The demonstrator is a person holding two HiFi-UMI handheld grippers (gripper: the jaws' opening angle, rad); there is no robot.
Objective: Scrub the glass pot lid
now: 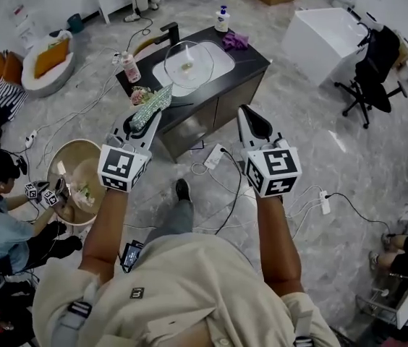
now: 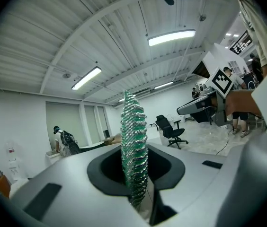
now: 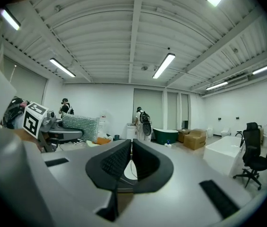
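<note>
before the sink counter [image 1: 251, 65] with glass lid [image 1: 188, 63], left hand-held gripper [image 1: 148, 123] around scrubber [image 1: 153, 105], right hand-held gripper [image 1: 250, 119] narrow

Your room is evenly bright; the ceiling strip lights [image 2: 170, 37] burn out to white in both gripper views; those views bow hard and go black at the corners; the green mesh scrubber [image 2: 134, 145] reads sharp; from the head view, shadows on the floor [image 1: 349, 157] stay soft, with a pale sheen on the glass pot lid [image 1: 188, 63].
</note>
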